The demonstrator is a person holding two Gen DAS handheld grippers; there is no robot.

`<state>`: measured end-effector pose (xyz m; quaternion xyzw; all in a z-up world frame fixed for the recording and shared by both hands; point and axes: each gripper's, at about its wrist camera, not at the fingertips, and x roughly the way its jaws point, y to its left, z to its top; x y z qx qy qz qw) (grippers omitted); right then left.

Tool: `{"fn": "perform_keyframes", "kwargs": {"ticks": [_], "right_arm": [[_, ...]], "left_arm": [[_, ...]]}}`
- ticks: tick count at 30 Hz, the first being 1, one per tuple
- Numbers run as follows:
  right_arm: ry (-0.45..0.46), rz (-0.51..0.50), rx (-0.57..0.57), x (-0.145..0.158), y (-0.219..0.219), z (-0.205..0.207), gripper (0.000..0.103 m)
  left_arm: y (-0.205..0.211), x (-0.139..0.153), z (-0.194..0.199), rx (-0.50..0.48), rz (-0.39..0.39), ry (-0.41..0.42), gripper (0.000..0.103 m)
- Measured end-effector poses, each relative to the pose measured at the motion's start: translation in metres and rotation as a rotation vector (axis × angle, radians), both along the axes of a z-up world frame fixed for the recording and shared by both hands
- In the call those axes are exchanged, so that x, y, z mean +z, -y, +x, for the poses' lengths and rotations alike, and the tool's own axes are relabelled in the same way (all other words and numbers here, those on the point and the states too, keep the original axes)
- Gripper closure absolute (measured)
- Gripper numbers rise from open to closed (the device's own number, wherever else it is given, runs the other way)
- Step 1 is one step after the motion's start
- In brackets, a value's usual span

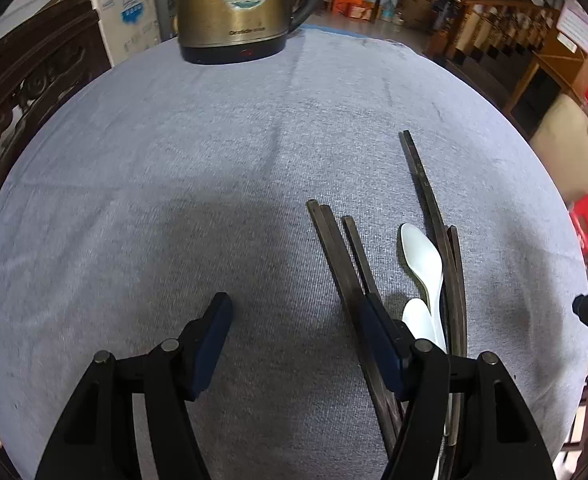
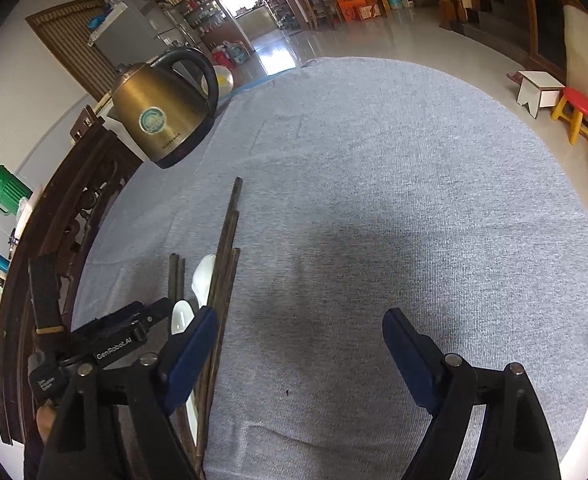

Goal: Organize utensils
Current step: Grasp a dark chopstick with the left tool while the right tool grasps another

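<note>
Several dark chopsticks (image 1: 336,252) lie side by side on the grey-blue tablecloth (image 1: 154,152), running away from me. Two white spoons (image 1: 424,260) rest among them, one behind the other. My left gripper (image 1: 296,304) is open just above the cloth. Its right finger (image 1: 378,332) hangs over the leftmost chopsticks, and only bare cloth lies between the pads. In the right wrist view the same chopsticks (image 2: 226,264) and spoons (image 2: 203,274) lie under the left finger (image 2: 192,344) of my right gripper (image 2: 300,316). It is open over bare cloth too.
A brass-coloured electric kettle (image 1: 234,4) (image 2: 162,112) stands at the table's far edge. A dark carved wooden chair (image 1: 26,80) (image 2: 70,216) borders the left side. A red stool (image 2: 580,110) and a white stool (image 2: 540,90) stand on the floor to the right.
</note>
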<state>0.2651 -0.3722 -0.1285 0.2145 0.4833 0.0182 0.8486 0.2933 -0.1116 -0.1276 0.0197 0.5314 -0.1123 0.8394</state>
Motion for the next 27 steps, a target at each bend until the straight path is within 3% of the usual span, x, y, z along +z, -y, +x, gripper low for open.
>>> {"fn": "perform_keyframes", "kwargs": {"ticks": [5,6,7,10,12,14,17,22,27], "right_arm": [[-0.002,-0.009,0.02,-0.002,-0.003,0.013,0.016],[-0.001,-0.017,0.029,-0.002,-0.005,0.017,0.016],[-0.002,-0.024,0.034,-0.002,-0.007,0.021,0.016],[-0.008,-0.023,0.051,-0.005,-0.011,0.037,0.016],[-0.009,-0.018,0.071,-0.005,-0.018,0.055,0.023],[-0.014,-0.028,0.097,-0.005,-0.027,0.075,0.042],[-0.038,-0.054,0.138,-0.009,-0.043,0.109,0.047],[-0.107,-0.08,0.166,-0.023,-0.066,0.168,0.06],[-0.172,-0.133,0.127,-0.035,-0.079,0.198,0.064]], "left_arm": [[0.002,-0.003,0.015,-0.078,0.032,0.003,0.041],[0.001,-0.002,0.018,-0.086,0.075,0.007,0.055],[0.003,-0.006,0.021,-0.092,0.113,0.001,0.055],[-0.006,-0.003,0.031,-0.096,0.055,-0.032,0.06],[-0.006,0.001,0.034,-0.103,0.013,-0.02,0.06],[0.0,0.004,0.037,-0.103,0.014,-0.013,0.06],[0.012,-0.006,0.046,-0.097,0.048,-0.046,0.06],[0.019,-0.014,0.062,-0.052,0.021,-0.049,0.061],[0.011,-0.012,0.071,-0.036,0.043,-0.035,0.088]]}}
